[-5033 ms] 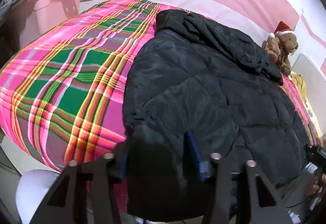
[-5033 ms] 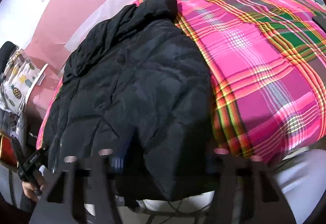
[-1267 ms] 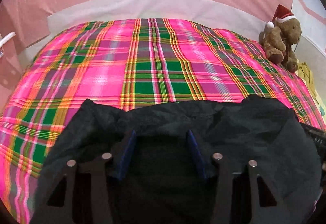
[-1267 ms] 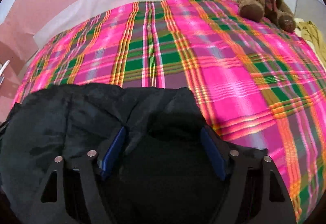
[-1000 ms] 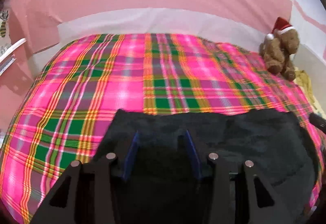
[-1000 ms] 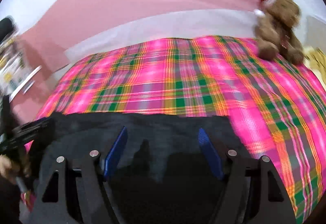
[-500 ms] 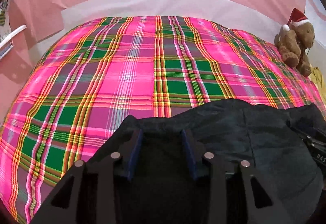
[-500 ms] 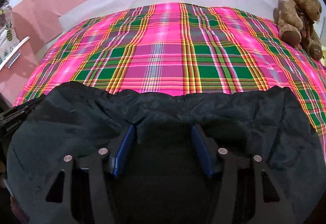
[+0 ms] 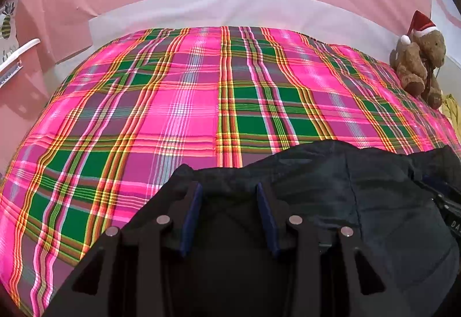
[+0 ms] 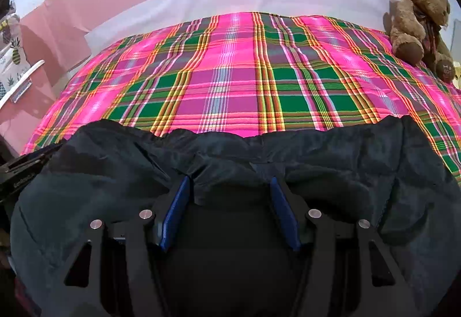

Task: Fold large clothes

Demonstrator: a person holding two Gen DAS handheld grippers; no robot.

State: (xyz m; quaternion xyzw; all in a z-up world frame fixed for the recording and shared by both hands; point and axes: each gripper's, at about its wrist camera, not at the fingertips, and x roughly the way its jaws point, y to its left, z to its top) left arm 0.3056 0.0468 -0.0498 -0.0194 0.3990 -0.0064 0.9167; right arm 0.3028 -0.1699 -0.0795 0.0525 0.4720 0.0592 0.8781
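Most of what I see ahead of both grippers is the plaid bed cover, a wide flat place for folding. Directly under and between the fingers lies the black padded jacket, doubled near the bed's close edge. My left gripper and right gripper are each about half open, with bunched jacket cloth between the blue pads; the jaws have just been closing, so I judge they hold the folded layer in place. Far to the right of both sits a teddy bear.
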